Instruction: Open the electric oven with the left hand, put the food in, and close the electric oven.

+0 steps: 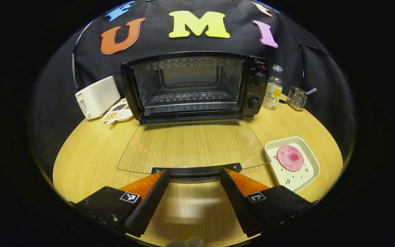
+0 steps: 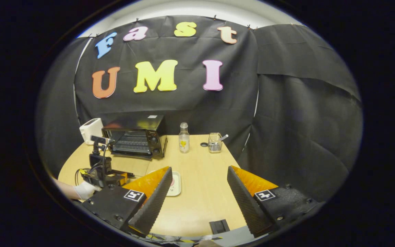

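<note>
The black electric oven (image 1: 194,85) stands at the back of the round wooden table with its glass door (image 1: 190,145) folded down flat. My left gripper (image 1: 194,175) is open, its fingertips on either side of the door's black handle (image 1: 196,169) without pressing on it. A pink round slice of food (image 1: 290,157) lies on a white square plate (image 1: 309,171) to the right of the door. My right gripper (image 2: 199,173) hangs open and empty above the table's near side. In the right gripper view the oven (image 2: 135,136) sits far left, with the left gripper (image 2: 99,169) and a gloved hand (image 2: 86,189) before it.
A white toaster (image 1: 96,97) and a divided dish of grains (image 1: 118,112) stand left of the oven. A clear bottle (image 1: 273,87) and a wire holder with a spoon (image 1: 297,97) stand to its right. A small black object (image 2: 219,226) lies at the table's near edge.
</note>
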The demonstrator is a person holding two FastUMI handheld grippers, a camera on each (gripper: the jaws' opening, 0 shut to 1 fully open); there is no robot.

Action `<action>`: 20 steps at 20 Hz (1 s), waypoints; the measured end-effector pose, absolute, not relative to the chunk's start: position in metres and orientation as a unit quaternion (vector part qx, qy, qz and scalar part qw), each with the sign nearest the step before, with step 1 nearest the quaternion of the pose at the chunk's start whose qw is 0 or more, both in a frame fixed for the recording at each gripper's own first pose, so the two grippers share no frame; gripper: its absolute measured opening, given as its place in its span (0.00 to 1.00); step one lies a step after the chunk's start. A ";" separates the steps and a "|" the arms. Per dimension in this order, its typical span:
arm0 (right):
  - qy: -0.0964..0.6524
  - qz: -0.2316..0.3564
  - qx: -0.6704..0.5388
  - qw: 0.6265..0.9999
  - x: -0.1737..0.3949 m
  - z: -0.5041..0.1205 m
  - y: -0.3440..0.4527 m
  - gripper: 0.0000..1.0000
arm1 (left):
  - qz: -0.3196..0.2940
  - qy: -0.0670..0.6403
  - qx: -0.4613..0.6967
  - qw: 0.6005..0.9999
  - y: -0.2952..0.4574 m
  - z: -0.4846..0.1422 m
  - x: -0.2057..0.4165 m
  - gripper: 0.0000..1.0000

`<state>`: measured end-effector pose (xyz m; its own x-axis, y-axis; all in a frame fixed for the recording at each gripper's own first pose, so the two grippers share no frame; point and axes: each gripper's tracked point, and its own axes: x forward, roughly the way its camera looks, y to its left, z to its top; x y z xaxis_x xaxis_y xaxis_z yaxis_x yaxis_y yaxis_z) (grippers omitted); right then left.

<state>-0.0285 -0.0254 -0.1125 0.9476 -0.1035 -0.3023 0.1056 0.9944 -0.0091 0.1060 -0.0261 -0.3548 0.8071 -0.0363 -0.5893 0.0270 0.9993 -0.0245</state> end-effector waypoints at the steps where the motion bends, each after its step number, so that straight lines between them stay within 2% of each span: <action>1: 0.152 -0.050 0.001 0.987 -0.029 -0.112 -0.024 0.99 | -0.016 0.303 -0.009 0.953 -0.026 -0.351 0.107 0.97; 11: 0.178 -0.026 0.005 0.984 -0.002 -0.148 -0.022 1.00 | -0.014 0.219 -0.001 0.976 -0.004 -0.272 0.078 0.97; 12: 0.182 -0.021 0.003 0.983 0.003 -0.155 -0.021 0.98 | -0.012 0.211 -0.002 0.977 0.001 -0.262 0.071 0.97; 20: 0.252 0.023 0.015 0.967 0.056 -0.224 -0.006 0.99 | 0.025 0.151 -0.023 0.988 0.038 -0.172 0.029 0.97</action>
